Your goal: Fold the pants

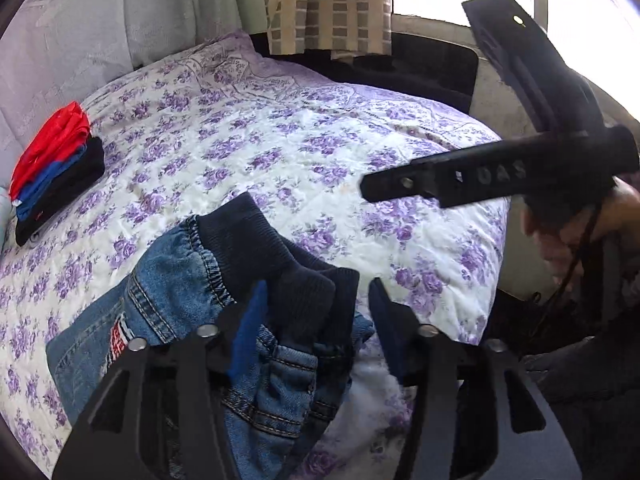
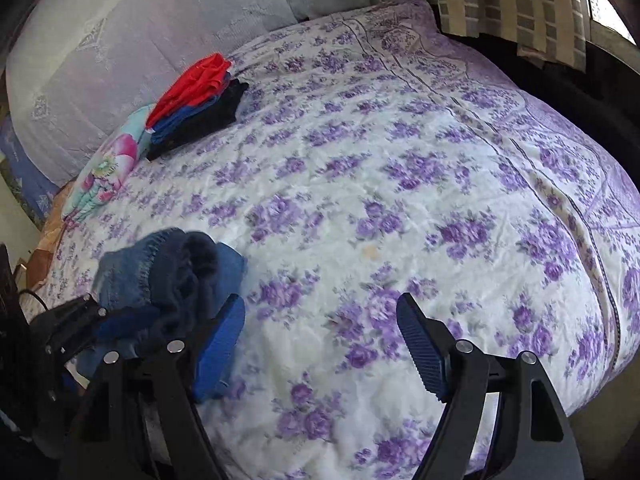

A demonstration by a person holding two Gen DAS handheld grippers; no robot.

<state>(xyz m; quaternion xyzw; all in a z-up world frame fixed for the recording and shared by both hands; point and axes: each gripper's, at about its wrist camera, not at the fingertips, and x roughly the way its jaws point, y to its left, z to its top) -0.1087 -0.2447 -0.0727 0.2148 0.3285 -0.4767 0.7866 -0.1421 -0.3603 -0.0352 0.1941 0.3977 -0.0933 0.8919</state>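
Observation:
Small blue denim pants [image 1: 180, 300] with a dark navy ribbed waistband lie bunched on the purple-flowered bedspread [image 1: 280, 140]. My left gripper [image 1: 316, 320] is open, its jaws wide apart around the waistband, the left blue pad [image 1: 248, 328] against the cloth. My right gripper [image 2: 324, 344] is open and empty above bare bedspread [image 2: 400, 180], to the right of the pants [image 2: 168, 276]. The left gripper shows at the far left of the right wrist view [image 2: 76, 320]. The right gripper's black body shows at the right of the left wrist view [image 1: 500, 172].
A stack of folded clothes, red, blue and black [image 1: 52, 168], sits at the far left of the bed, also in the right wrist view [image 2: 196, 100]. A floral folded cloth [image 2: 108, 164] lies beside it. Pillows [image 2: 120, 40], a curtain [image 1: 328, 4] and the bed's right edge bound the space.

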